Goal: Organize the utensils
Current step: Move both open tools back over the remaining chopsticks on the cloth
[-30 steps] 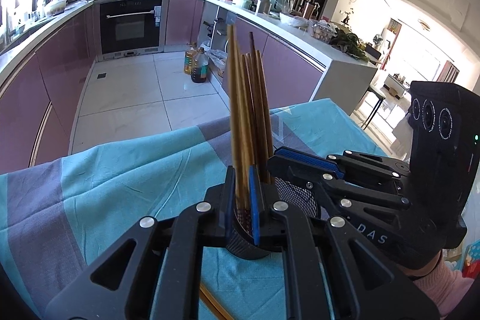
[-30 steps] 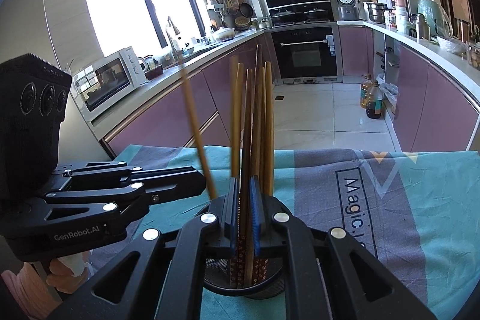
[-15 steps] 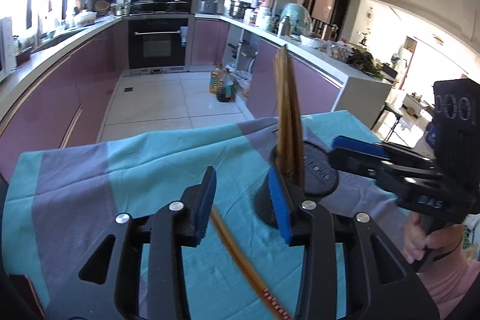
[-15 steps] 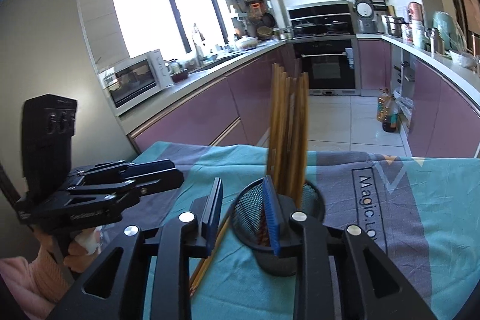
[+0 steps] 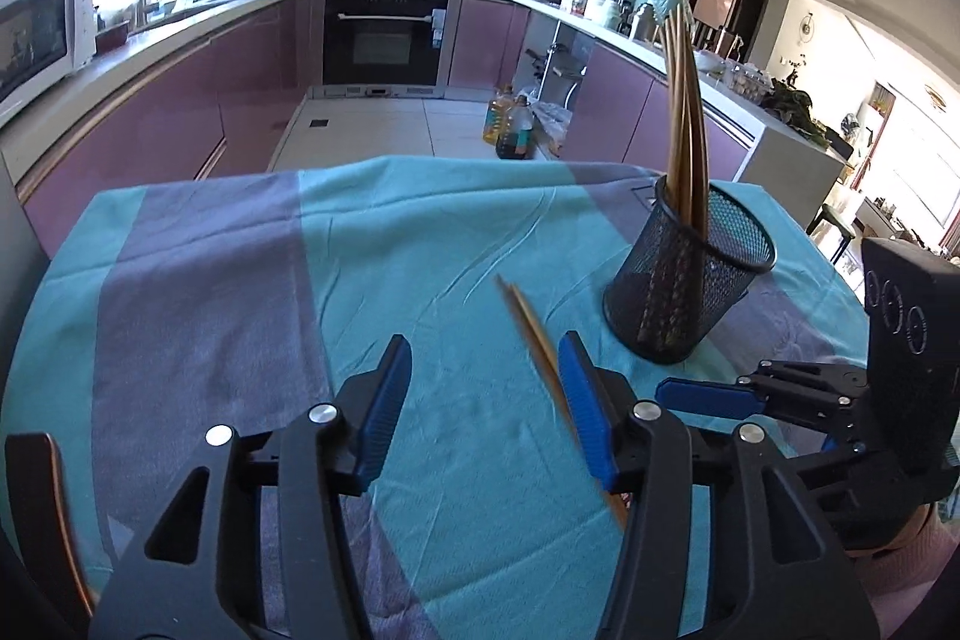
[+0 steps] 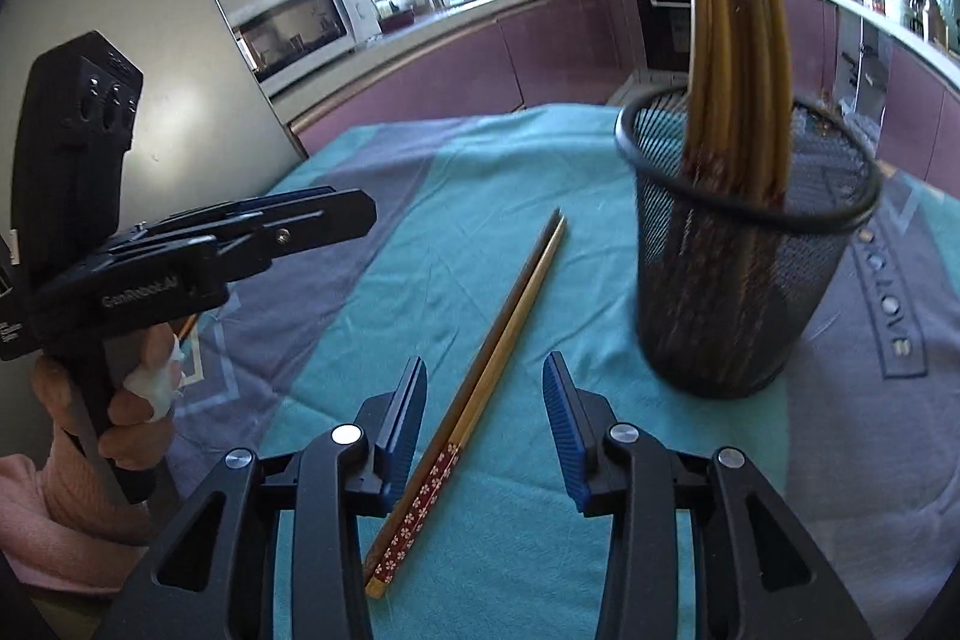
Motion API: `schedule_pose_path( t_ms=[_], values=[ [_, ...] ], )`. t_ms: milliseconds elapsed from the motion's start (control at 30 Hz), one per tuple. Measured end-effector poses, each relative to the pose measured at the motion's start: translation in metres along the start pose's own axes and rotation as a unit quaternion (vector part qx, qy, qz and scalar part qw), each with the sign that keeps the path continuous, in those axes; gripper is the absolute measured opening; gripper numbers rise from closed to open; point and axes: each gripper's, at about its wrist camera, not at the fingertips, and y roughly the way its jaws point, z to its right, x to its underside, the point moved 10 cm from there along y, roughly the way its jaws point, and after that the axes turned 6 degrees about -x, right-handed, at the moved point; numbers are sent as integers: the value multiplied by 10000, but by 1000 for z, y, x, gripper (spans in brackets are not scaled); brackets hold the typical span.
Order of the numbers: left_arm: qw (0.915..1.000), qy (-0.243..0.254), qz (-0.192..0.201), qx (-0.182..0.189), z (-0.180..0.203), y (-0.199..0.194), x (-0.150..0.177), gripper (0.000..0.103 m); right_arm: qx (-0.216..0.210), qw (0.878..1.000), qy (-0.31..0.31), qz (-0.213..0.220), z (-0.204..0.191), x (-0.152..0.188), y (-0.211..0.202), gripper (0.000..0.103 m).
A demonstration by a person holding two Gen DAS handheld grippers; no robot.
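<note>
Both tongs stand open with nothing between their blue pads. The right gripper (image 6: 485, 424) hovers low over the teal-and-grey tablecloth (image 6: 420, 232), and a loose pair of chopsticks (image 6: 480, 388) lies flat on the cloth directly beneath its gap. Their patterned red ends sit nearest the gripper's body, slightly toward its left finger, and the plain tips run forward and a little to its right. The pads are not touching the pair.

A black mesh cup (image 6: 744, 244) stands upright on the cloth ahead and to the right of the right gripper, well clear of its right finger. A bundle of chopsticks (image 6: 732, 40) stands in the cup, leaning together.

From the left gripper (image 5: 483, 403), the same loose chopsticks (image 5: 543, 358) appear blurred, passing just inside its right finger; whether they touch that pad cannot be told. The mesh cup (image 5: 690, 280) sits ahead and to the right of this gripper, and the right gripper (image 5: 708, 394) shows low on that side, near the cup's base.
</note>
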Motion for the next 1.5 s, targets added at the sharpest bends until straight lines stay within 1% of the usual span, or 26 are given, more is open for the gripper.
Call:
schedule_pose_path(
  t_ms=[100,267,767,833,867,1033,1167,1400,1500],
  values=[
    [10000,6,-64,-50,-1,4,8,51,71,9999,-20,-116,-1,5,9,38],
    [9999,-16,-159,-15,3,7,15,51,253,9995,-63,-164,-2,6,15,38],
    [9995,84,-304,74,14,17,23,51,507,9985,-51,-186,10,8,13,35],
    [9994,99,-326,80,15,19,24,51,553,9983,-21,-194,13,9,11,34],
    [9993,109,-342,88,16,20,24,51,569,9982,-8,-200,15,10,10,32],
    [9988,212,-429,104,22,28,28,50,589,9981,39,-188,19,10,7,32],
    [9976,375,-553,155,31,37,33,47,622,9979,64,-185,23,9,6,32],
    [9944,642,-769,349,53,53,38,42,608,9979,102,-184,29,11,3,31],
    [9929,738,-856,358,59,60,40,36,601,9980,115,-183,30,10,4,31]
  ],
)
